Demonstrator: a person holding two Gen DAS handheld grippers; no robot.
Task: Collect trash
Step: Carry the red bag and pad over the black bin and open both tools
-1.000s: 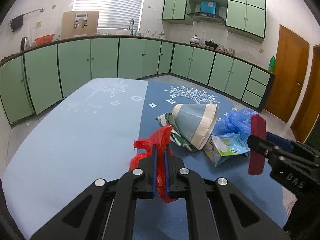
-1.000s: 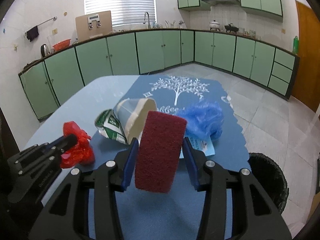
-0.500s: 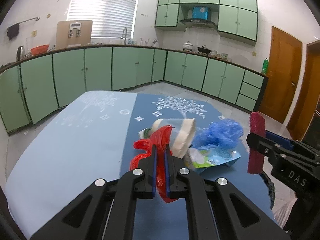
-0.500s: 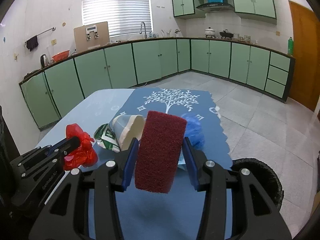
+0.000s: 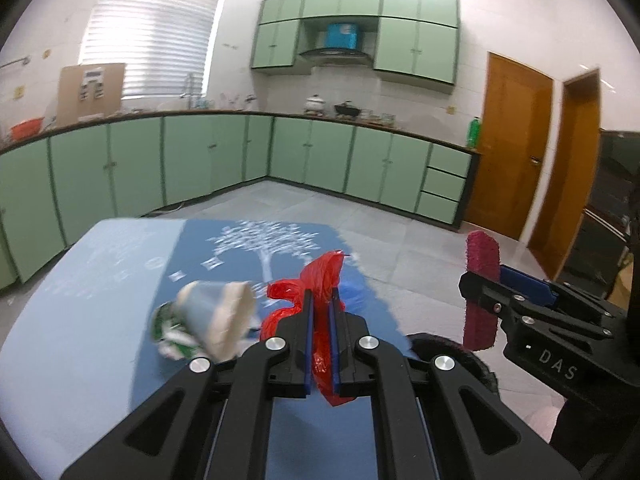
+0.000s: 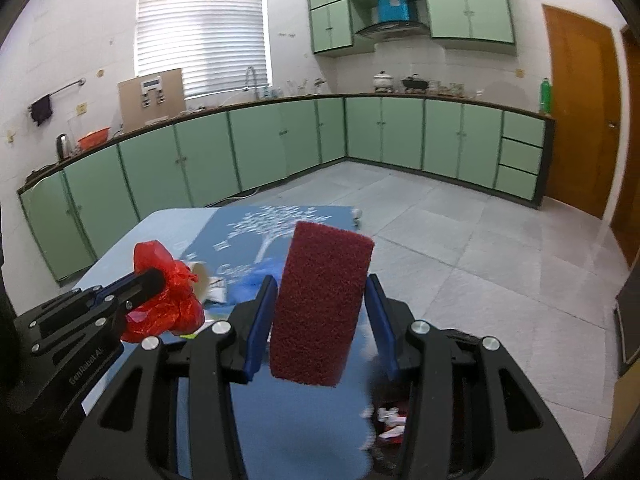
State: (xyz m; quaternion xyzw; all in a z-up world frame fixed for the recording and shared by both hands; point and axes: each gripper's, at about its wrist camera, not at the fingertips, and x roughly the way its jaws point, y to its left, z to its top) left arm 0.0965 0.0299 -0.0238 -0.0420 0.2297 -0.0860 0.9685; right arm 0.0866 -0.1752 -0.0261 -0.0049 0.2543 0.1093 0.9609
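A: In the left wrist view, what does the left gripper [image 5: 320, 304] have?

B: It is clenched on a crumpled red plastic bag [image 5: 316, 280], which bulges out above and below the blue pads. Beneath it lies the bench [image 5: 80, 320], covered in a light and dark blue cloth with a white tree print.

A: And what sits on that bench?

B: A paper cup [image 5: 218, 320] lies on its side just left of the gripper, its open mouth facing right, resting against a green and white carton [image 5: 166, 330]. A bit of blue plastic [image 5: 352, 294] peeks out behind the right finger.

A: Is the other gripper visible there?

B: Yes, the right gripper [image 5: 482, 292] is at the right, grasping a dark red scouring pad [image 5: 482, 280] held upright on edge. Below it curves the dark rim of a trash bin [image 5: 448, 348].

A: What about the right wrist view?

B: The right gripper [image 6: 320, 308] grips the scouring pad [image 6: 322, 304] by its two long sides, slightly tilted. The left gripper [image 6: 154, 280] is at the left with the red bag [image 6: 168, 292] bunched around its tips. Behind it lie the cup [image 6: 200, 276] and the blue plastic [image 6: 256, 276]. At the lower right, past the bench [image 6: 128, 248] edge, the bin [image 6: 390, 420] shows scraps inside.
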